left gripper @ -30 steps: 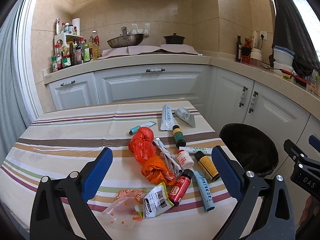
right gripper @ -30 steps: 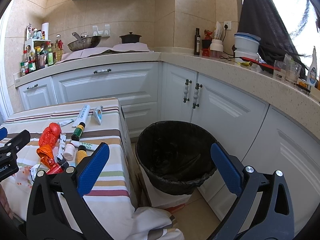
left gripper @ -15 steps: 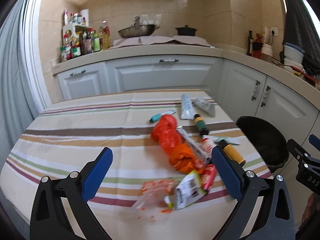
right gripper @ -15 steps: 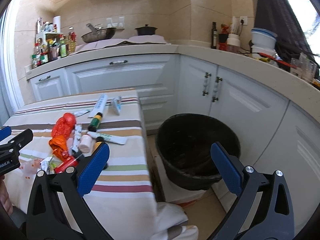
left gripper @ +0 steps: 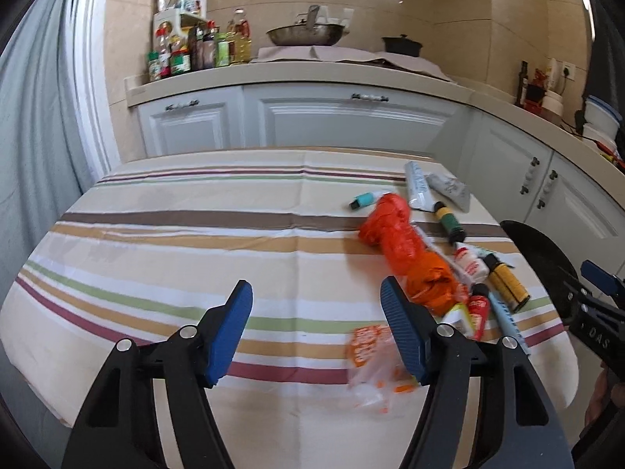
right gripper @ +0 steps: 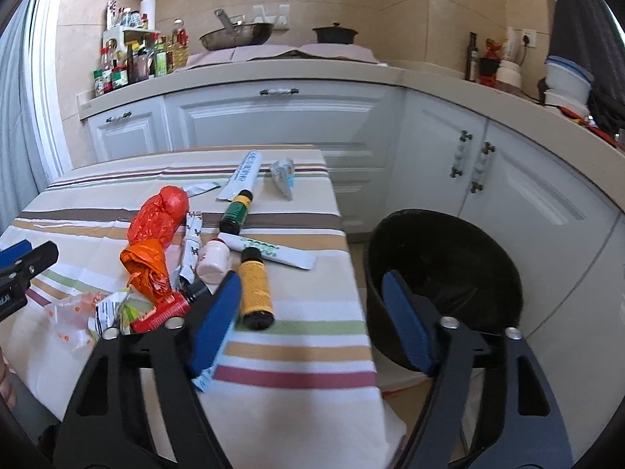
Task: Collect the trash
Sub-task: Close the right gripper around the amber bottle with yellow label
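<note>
Trash lies in a pile on the striped tablecloth [left gripper: 195, 234]: red and orange plastic bags [left gripper: 406, 250] [right gripper: 156, 230], a yellow bottle [right gripper: 254, 287], a white bottle [right gripper: 213, 262], a red bottle [right gripper: 160, 312], a green bottle [right gripper: 236, 213], tubes [right gripper: 244, 176] and a clear wrapper [left gripper: 371, 367]. My left gripper [left gripper: 314, 320] is open and empty above the table, left of the pile. My right gripper [right gripper: 312, 308] is open and empty over the table's right edge, its left finger beside the yellow bottle. A black-lined bin [right gripper: 445, 281] stands on the floor right of the table.
White cabinets [left gripper: 343, 117] and an L-shaped counter run behind and to the right. On the counter are condiment bottles [left gripper: 187, 54], a wok [left gripper: 304, 33] and a black pot [left gripper: 402, 45]. A curtain [left gripper: 35, 117] hangs at the left.
Both grippers have swung left towards the table and narrowed their openings. The pile has shifted right in the left view and the bin right in the right view.
</note>
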The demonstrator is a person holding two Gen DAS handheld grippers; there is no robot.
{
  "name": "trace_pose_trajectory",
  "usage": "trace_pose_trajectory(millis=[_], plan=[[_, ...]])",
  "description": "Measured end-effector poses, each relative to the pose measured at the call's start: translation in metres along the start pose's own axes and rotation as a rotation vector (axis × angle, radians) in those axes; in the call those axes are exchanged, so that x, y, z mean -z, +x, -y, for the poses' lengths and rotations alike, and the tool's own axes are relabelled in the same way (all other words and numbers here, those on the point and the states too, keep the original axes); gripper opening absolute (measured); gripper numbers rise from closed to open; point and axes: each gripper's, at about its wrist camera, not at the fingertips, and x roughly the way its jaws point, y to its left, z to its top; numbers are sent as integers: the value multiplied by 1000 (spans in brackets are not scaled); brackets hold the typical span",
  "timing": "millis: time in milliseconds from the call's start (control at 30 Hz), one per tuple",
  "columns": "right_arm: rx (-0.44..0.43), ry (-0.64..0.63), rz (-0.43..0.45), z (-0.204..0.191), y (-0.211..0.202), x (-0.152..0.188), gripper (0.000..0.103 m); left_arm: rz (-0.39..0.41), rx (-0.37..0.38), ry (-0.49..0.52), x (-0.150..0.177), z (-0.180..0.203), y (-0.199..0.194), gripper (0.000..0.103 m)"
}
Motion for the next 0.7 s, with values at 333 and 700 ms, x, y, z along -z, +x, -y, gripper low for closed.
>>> trace_pose_trajectory(millis=[333,700], plan=[[-48,-63,-124,-25,46,-7,49,-12,-73,-1,4,-20,10,67],[-121,-61,-200,-27,57,2,23,-39,-45,12,6,-15,17,67]])
